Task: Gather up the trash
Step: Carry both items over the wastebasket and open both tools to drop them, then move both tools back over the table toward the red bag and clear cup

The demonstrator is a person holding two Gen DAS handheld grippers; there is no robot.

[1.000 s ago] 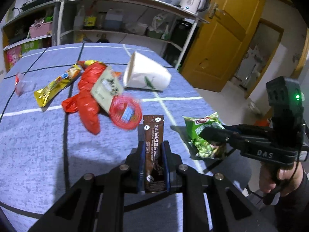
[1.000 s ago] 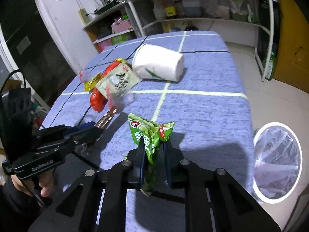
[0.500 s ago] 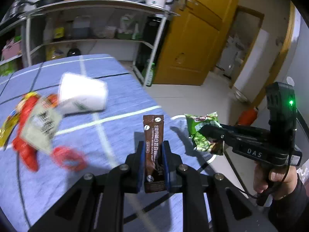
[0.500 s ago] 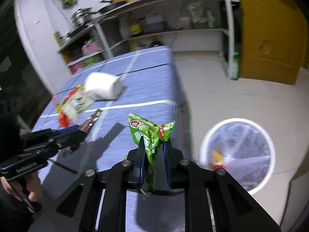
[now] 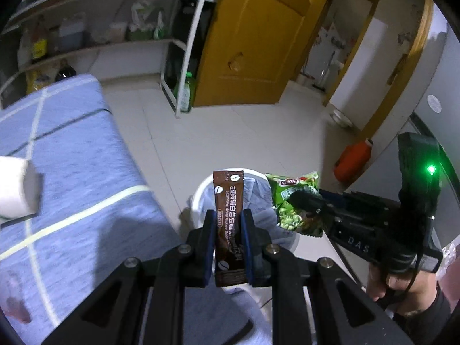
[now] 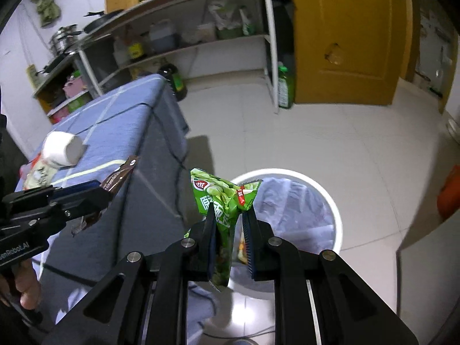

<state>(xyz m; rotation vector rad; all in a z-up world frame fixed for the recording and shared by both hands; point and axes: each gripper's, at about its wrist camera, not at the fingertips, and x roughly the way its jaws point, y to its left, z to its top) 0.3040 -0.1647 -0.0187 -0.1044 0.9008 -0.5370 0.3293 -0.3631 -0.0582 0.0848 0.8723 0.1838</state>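
Left gripper [image 5: 229, 238] clenched on upright brown sachet [image 5: 229, 215]; right gripper [image 6: 229, 240] clenched on green snack bag [image 6: 222, 201]. Bin [image 6: 330, 201] just ahead, below both; right gripper nearer.

Bin beside the desk, shelves behind.
The bin [image 6: 337, 218] stands on the floor [image 6: 316, 143] right of the desk [image 6: 120, 126]; a cup [image 6: 61, 148] lies on the desk.

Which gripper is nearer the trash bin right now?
Right. The right gripper holds its green snack bag over the trash bin; the left gripper hangs beside the table edge.
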